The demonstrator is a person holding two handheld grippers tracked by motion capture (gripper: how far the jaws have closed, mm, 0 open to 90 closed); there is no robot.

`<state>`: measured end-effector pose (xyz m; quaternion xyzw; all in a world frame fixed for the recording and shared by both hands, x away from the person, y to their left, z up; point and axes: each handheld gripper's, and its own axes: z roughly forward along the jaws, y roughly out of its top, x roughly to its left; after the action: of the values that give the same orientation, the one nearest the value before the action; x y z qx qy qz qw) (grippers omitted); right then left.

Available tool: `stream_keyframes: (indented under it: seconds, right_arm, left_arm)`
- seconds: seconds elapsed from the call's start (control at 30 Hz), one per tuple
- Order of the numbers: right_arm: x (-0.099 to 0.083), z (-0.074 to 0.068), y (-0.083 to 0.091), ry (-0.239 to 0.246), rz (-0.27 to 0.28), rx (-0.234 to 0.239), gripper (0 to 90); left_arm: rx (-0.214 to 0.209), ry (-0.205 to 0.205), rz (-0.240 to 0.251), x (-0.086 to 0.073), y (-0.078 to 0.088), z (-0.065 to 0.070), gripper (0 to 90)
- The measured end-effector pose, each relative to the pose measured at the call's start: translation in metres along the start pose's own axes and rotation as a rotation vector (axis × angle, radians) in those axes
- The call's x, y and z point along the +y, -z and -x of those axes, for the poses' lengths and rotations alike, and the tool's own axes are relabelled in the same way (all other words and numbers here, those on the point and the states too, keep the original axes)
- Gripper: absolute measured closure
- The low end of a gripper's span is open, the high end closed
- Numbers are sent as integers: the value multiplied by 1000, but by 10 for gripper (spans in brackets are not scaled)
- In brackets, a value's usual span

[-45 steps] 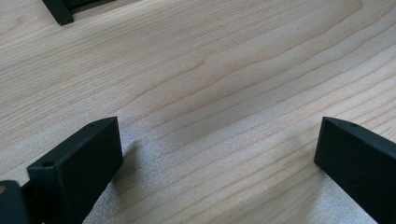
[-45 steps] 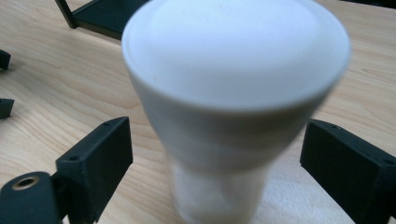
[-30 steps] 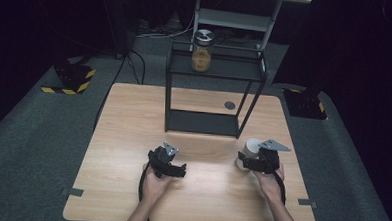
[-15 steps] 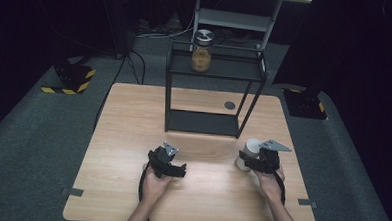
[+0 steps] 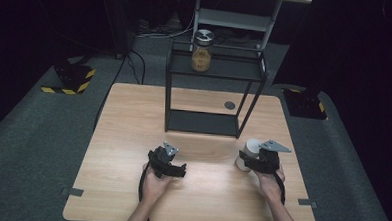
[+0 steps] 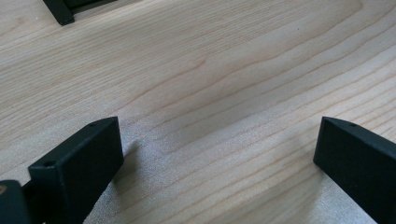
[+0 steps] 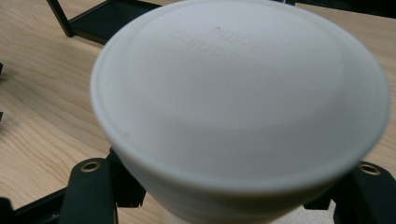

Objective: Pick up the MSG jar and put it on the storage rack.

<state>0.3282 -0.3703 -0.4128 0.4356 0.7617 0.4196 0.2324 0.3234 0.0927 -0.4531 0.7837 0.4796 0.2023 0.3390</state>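
The right gripper (image 5: 250,160) has just been closing and now clamps a white cup (image 5: 247,154), which stands upside down on the tabletop (image 5: 133,118) near its right edge, just in front of a black rack (image 5: 212,96). The left gripper (image 5: 174,167) rests open over bare wood, well apart from the cup. A jar (image 5: 202,51) sits on the rack's top shelf.
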Motion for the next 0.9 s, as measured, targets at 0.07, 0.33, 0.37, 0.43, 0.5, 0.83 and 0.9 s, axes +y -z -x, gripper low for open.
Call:
stream_keyframes:
  seconds: [0.07,0.33,0.37,0.43,0.5,0.83,0.9]
  right_arm:
    - [0,0,0,2,-1,0,330]
    - [2,1,4,10,1,7,333]
    - [2,2,5,3,2,9,333]
    - [3,3,6,-3,7,15,333]
    - [5,4,8,-1,9,18,333]
    - [19,6,17,27,4,38,335]
    - [21,7,18,29,6,42,335]
  left_arm:
    - [0,1,0,0,0,0,14]
    - [1,1,0,0,0,0,15]
    - [1,2,1,0,0,0,16]
    - [1,3,1,0,0,0,16]
    - [0,3,2,0,0,0,17]
    - [1,3,2,0,0,0,17]
    - [1,3,2,0,0,0,17]
